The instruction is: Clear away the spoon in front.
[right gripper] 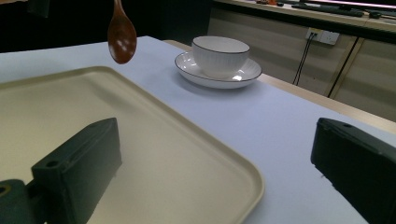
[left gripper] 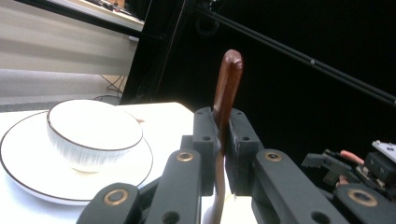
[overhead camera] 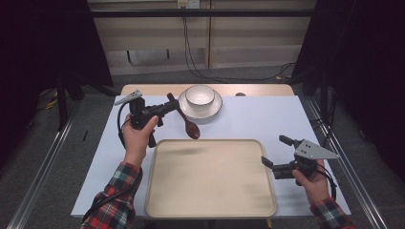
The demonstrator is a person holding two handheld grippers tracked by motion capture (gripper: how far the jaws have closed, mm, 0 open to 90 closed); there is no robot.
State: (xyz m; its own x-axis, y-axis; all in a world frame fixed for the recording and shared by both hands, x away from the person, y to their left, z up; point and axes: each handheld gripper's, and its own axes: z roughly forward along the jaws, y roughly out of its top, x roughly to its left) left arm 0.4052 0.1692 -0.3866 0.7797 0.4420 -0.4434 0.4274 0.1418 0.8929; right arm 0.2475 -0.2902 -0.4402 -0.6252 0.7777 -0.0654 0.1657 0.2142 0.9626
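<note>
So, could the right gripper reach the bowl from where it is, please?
Probably yes: the right gripper is open with nothing held, and the mat between it and the bowl on its saucer looks bare.

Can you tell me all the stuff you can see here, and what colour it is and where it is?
Spoon: one, dark brown wood, held up in the air by its handle, above the table between plate and tray.
Bowl: one, white, on the plate.
Plate: one, white with dark rim, far side of the table.
Tray: one, cream, near middle.
Table: one, pale blue top.
Left gripper: black, jaws shut on the spoon.
Right gripper: black, jaws open, at the tray's right edge.
Hands: two, in red checked sleeves.
</note>
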